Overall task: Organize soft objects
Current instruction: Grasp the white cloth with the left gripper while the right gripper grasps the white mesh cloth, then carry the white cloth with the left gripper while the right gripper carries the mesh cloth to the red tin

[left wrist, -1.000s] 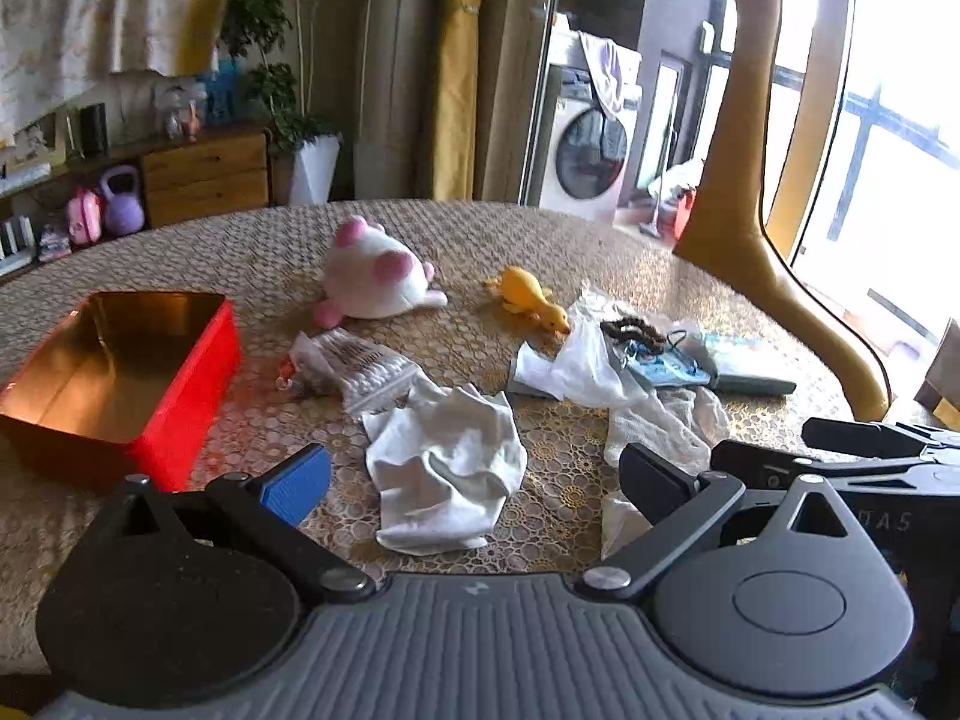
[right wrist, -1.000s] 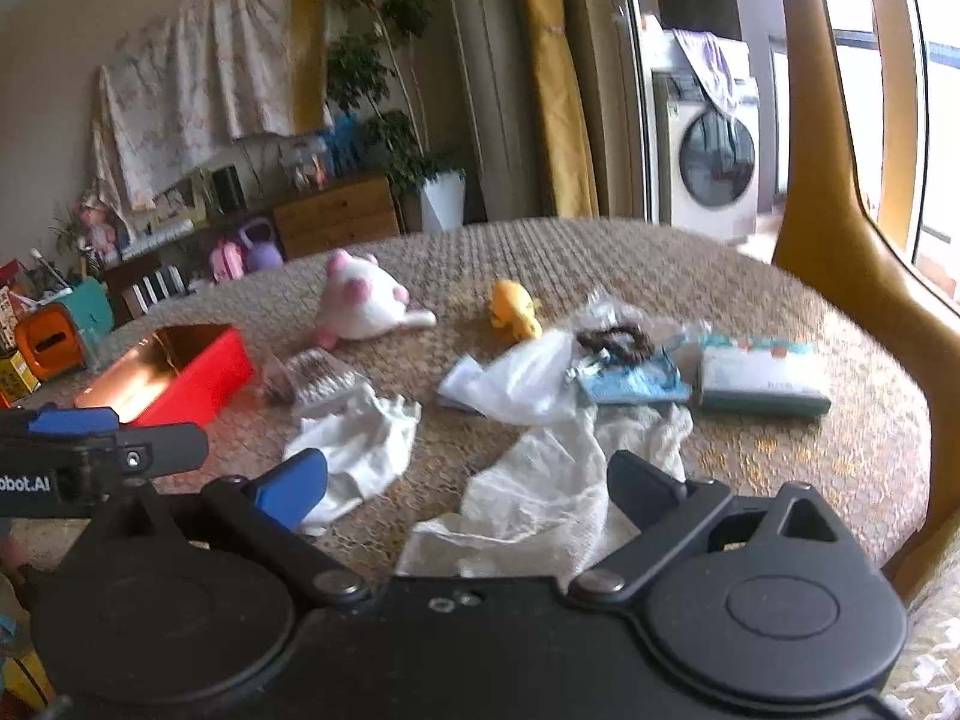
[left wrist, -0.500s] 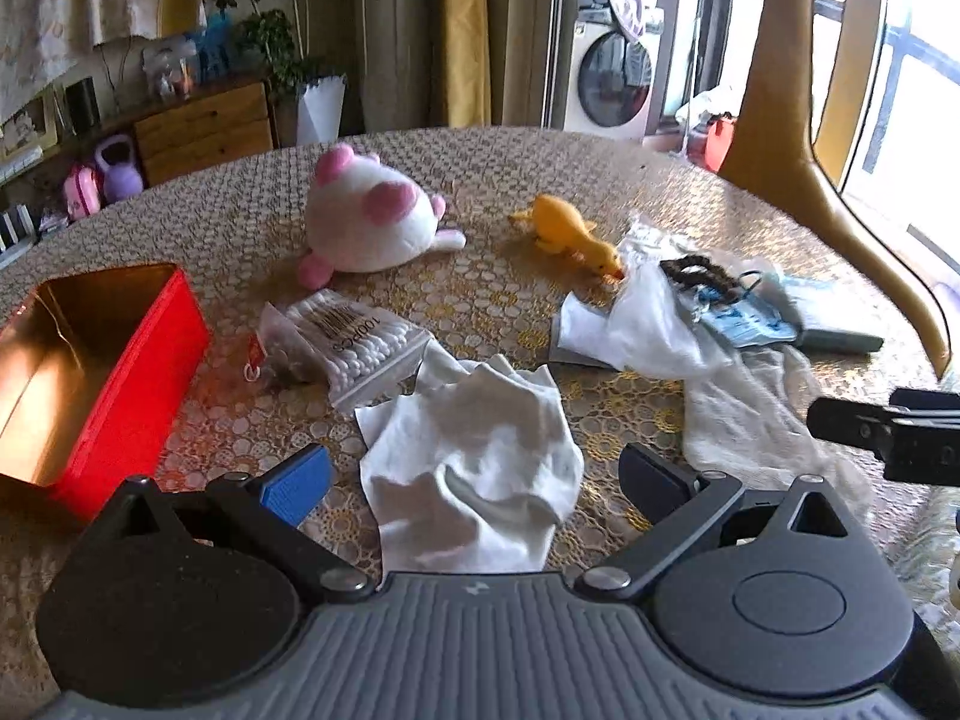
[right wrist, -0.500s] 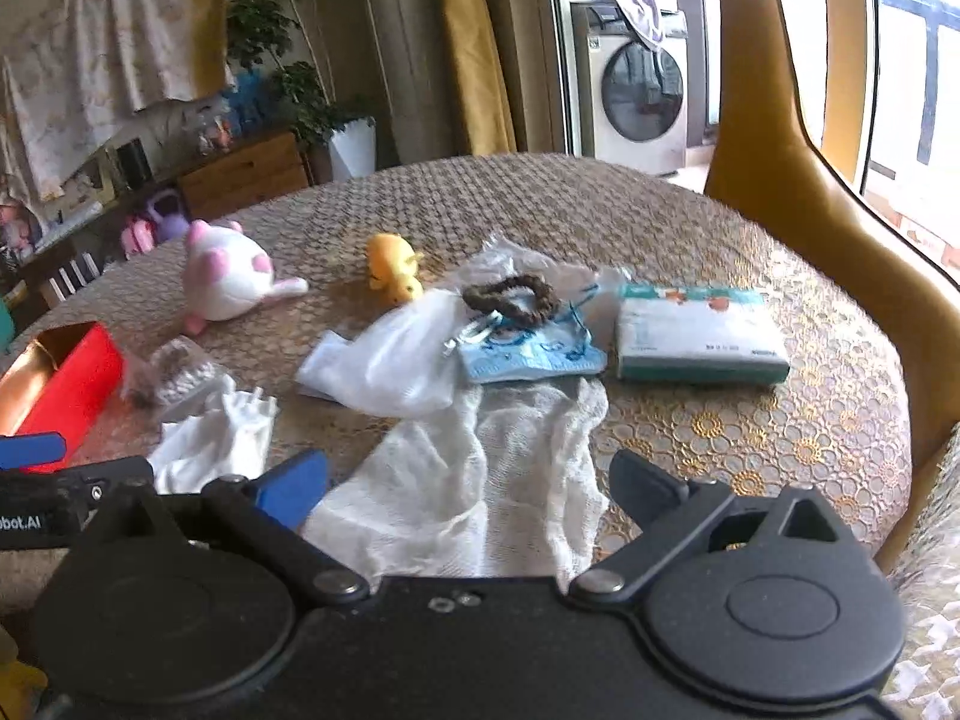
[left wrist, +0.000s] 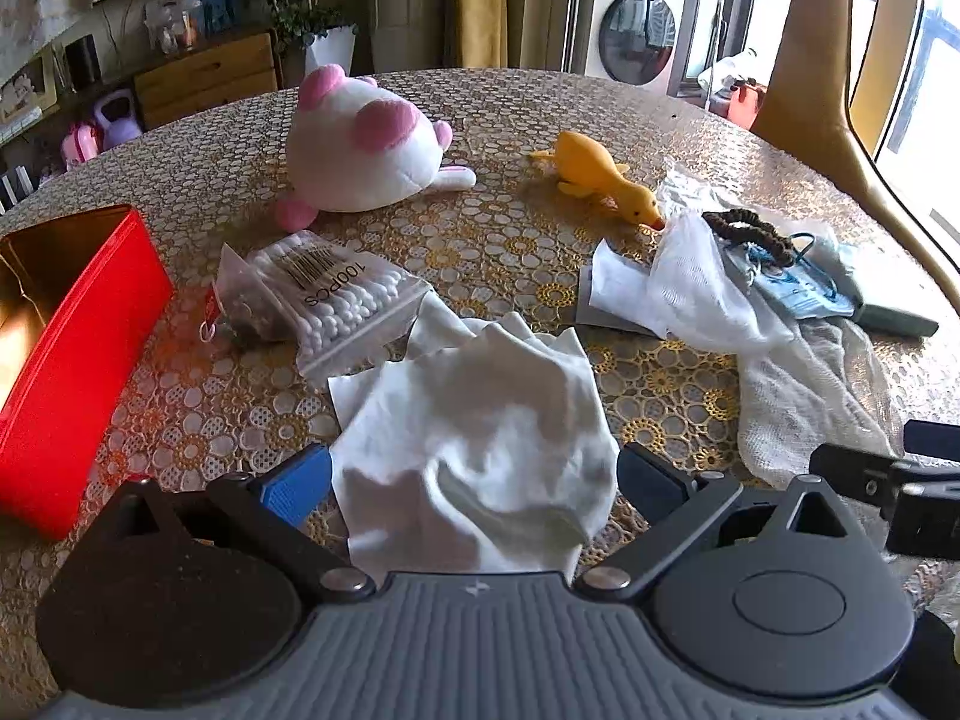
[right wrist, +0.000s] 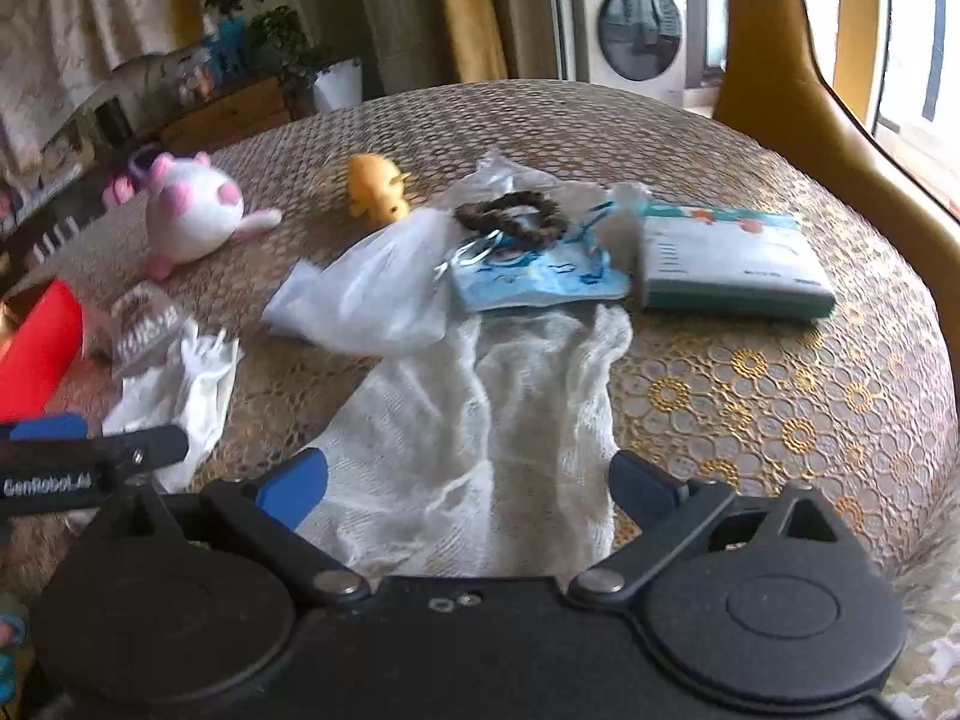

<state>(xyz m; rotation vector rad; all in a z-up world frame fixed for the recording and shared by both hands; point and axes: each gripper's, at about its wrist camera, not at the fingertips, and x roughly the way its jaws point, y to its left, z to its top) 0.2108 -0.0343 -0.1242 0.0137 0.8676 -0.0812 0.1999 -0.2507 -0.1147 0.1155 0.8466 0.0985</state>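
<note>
My left gripper (left wrist: 474,480) is open and low over the table, with a crumpled white cloth (left wrist: 480,450) lying between its fingers. My right gripper (right wrist: 468,489) is also open, and a thin gauze cloth (right wrist: 480,420) spreads between its fingers. Neither cloth is gripped. Further back sit a white and pink plush (left wrist: 360,150) and a yellow toy duck (left wrist: 600,183). A red open box (left wrist: 72,330) stands at the left. The plush (right wrist: 192,216) and the duck (right wrist: 378,192) also show in the right wrist view.
A bag of cotton swabs (left wrist: 330,300) lies beside the red box. A white plastic bag (right wrist: 372,294), a brown hair tie (right wrist: 510,219), a blue mask packet (right wrist: 534,279) and a tissue pack (right wrist: 726,264) crowd the right side. A yellow chair back (right wrist: 780,90) rises behind the table.
Both grippers have moved forward and down toward the table. The white cloth now sits between the left fingers and the gauze cloth between the right fingers. Both stayed open.
</note>
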